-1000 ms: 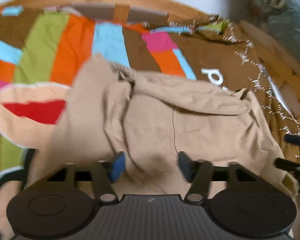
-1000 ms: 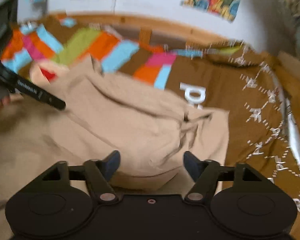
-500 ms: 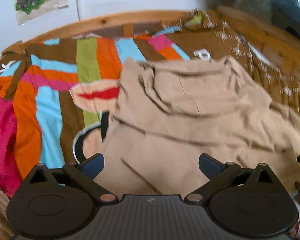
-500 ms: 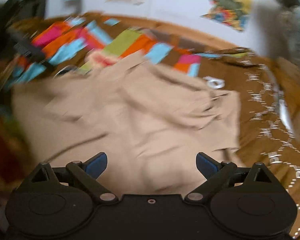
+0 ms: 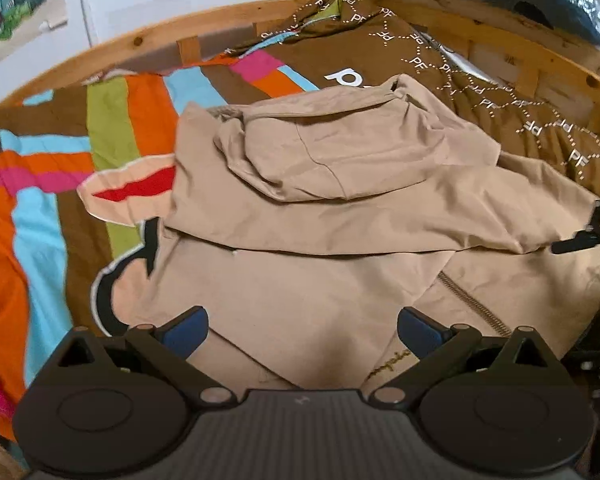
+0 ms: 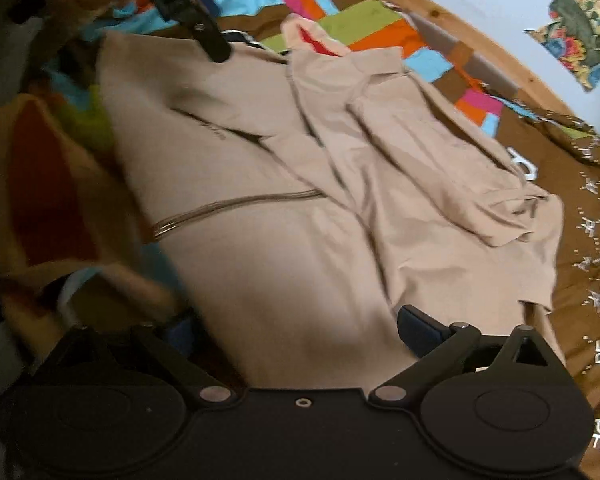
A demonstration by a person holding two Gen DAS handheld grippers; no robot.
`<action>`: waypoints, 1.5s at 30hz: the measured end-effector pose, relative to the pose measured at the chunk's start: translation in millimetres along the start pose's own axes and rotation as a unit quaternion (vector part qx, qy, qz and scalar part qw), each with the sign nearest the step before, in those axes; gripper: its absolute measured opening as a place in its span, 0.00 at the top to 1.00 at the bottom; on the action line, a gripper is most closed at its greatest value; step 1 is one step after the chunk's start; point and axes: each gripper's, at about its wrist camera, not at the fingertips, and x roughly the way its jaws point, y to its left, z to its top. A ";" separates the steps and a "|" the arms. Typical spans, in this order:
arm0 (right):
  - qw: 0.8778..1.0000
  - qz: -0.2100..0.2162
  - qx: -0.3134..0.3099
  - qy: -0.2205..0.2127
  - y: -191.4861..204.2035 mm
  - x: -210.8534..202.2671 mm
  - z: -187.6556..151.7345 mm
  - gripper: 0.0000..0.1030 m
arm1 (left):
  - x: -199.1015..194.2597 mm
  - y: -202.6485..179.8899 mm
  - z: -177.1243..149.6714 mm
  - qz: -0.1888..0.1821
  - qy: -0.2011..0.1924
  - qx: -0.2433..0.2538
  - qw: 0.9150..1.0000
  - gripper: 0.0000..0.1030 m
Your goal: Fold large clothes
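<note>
While tan hoodie [image 5: 320, 240] lies on bed [image 5: 112, 128], L gripper [image 5: 302, 330] & R gripper [image 6: 296, 332] fingers wide, empty; hood at 12 o'clock.

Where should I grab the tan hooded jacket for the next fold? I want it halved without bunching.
Probably the bottom corners of the tan jacket, nearest the open left gripper and right gripper. The hem lies flat and nearest, while the hood is already folded down at the far end, so come in low from the near side.
</note>
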 end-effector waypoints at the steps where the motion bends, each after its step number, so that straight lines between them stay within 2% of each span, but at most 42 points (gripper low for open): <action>1: 1.000 -0.006 0.003 -0.002 -1.3 1.6 1.1 0.03 | -0.3 0.5 -0.3 -0.006 0.000 -0.002 1.000 0.01; 4: 1.000 -0.005 0.005 -0.008 -10.6 1.0 3.5 0.03 | -2.4 0.5 -0.8 -0.024 -0.008 0.002 1.000 0.01; 10: 0.999 0.021 0.024 -0.023 -34.2 -12.0 12.5 0.05 | -15.4 -1.8 0.9 -0.052 -0.052 0.011 0.997 0.01; 14: 0.994 0.022 0.097 -0.048 -65.1 -21.8 21.0 0.05 | -21.8 -2.7 2.9 -0.071 -0.070 0.009 0.995 0.01; 16: 0.989 0.018 0.134 -0.060 -82.3 -23.9 27.3 0.05 | -28.6 -2.9 3.4 -0.088 -0.092 0.011 0.992 0.01; 20: 0.986 0.009 0.150 -0.070 -100.7 -20.8 40.1 0.05 | -42.3 -6.4 2.4 -0.130 -0.128 0.023 0.983 0.01; 24: 0.986 0.001 0.147 -0.076 -107.7 -15.9 48.0 0.05 | -42.8 -18.8 -1.9 -0.162 -0.118 0.056 0.978 0.01; 28: 0.984 -0.003 0.159 -0.081 -111.7 -11.4 49.4 0.05 | -29.6 -38.1 -9.6 -0.135 -0.081 0.114 0.981 0.02; 30: 0.983 -0.003 0.164 -0.081 -112.3 -9.6 47.9 0.05 | -19.9 -44.8 -13.5 -0.112 -0.055 0.136 0.983 0.07; 31: 0.983 -0.004 0.165 -0.082 -112.3 -9.0 47.1 0.05 | -14.5 -46.6 -14.4 -0.095 -0.036 0.147 0.984 0.12; 32: 0.983 -0.005 0.166 -0.083 -112.4 -8.6 46.1 0.05 | -11.0 -46.7 -14.7 -0.078 -0.024 0.156 0.984 0.21; 35: 0.982 -0.007 0.166 -0.086 -112.1 -8.9 42.4 0.05 | -6.8 -36.8 -14.0 -0.007 -0.014 0.169 0.985 0.35; 36: 0.982 -0.007 0.166 -0.086 -110.8 -9.6 40.9 0.05 | -7.7 -28.7 -12.2 -0.004 -0.014 0.156 0.988 0.37; 38: 0.982 -0.004 0.165 -0.087 -109.8 -11.8 36.8 0.06 | -11.0 -12.6 -7.7 -0.033 -0.012 0.115 0.993 0.57; 39: 0.983 -0.001 0.164 -0.087 -108.8 -14.4 33.8 0.07 | -12.2 -6.2 -5.8 -0.051 -0.014 0.091 0.994 0.62; 41: 0.984 0.010 0.149 -0.095 -102.6 -23.9 28.9 0.11 | -14.4 -2.6 -3.7 -0.059 -0.022 0.074 0.995 0.76; 43: 0.989 0.016 0.112 -0.098 -92.2 -36.6 22.6 0.13 | -15.5 -5.7 -4.0 -0.053 -0.033 0.087 0.994 0.81; 45: 0.992 0.023 0.092 -0.088 -83.3 -44.8 14.1 0.19 | -15.9 -9.9 -3.3 -0.053 -0.039 0.095 0.993 0.85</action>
